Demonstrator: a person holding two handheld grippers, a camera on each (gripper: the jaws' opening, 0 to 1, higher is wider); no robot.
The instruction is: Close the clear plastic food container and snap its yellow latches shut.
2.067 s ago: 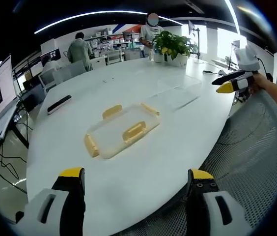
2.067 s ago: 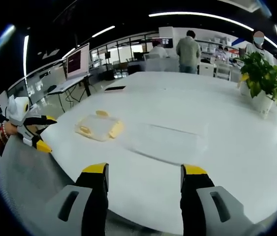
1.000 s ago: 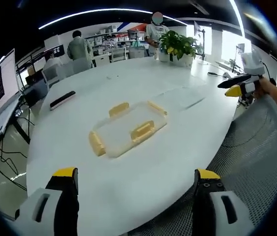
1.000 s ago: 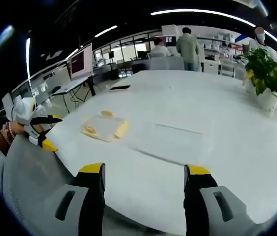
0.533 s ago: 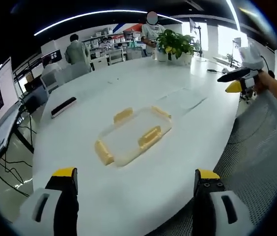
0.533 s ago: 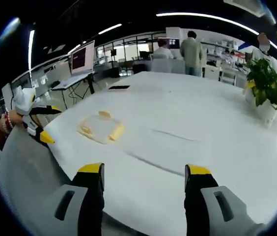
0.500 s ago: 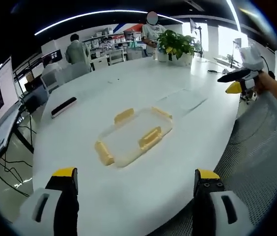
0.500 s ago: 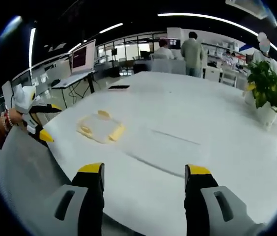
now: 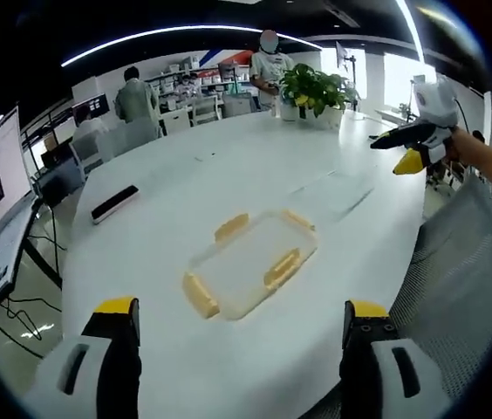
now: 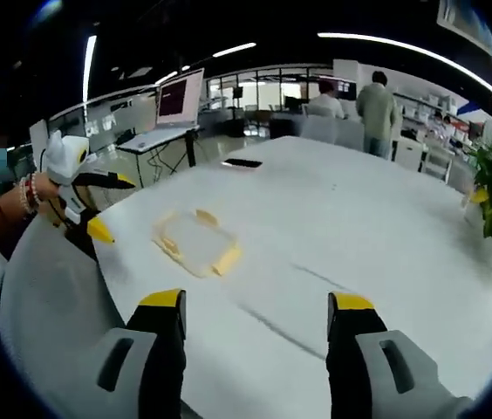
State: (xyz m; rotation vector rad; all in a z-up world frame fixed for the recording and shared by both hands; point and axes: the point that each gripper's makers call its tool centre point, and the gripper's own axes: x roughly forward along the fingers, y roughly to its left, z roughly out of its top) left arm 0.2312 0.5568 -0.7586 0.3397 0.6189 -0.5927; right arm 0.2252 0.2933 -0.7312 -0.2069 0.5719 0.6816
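A clear plastic food container part with yellow latches (image 9: 250,275) lies flat on the white table (image 9: 167,201); it also shows small in the right gripper view (image 10: 195,242). A second clear, flat plastic piece (image 9: 333,188) lies apart from it, faint against the table (image 10: 303,305). My left gripper (image 9: 240,307) hangs open above the table's near edge, short of the container. My right gripper (image 10: 256,300) is open too, over the table edge and far from the container. Each gripper appears in the other's view, hand-held and with its jaws apart: right gripper (image 9: 390,150), left gripper (image 10: 115,208).
A black phone (image 9: 115,202) lies on the table beyond the container. A potted plant (image 9: 311,83) stands at the far end. Grey mesh chair backs (image 9: 464,262) (image 10: 45,297) sit between me and the table. People stand at desks behind, and a monitor (image 10: 181,96) glows.
Both views have shifted with the hands: the container now sits lower and more central in the left gripper view. Nothing on the table has moved. Both grippers stay open.
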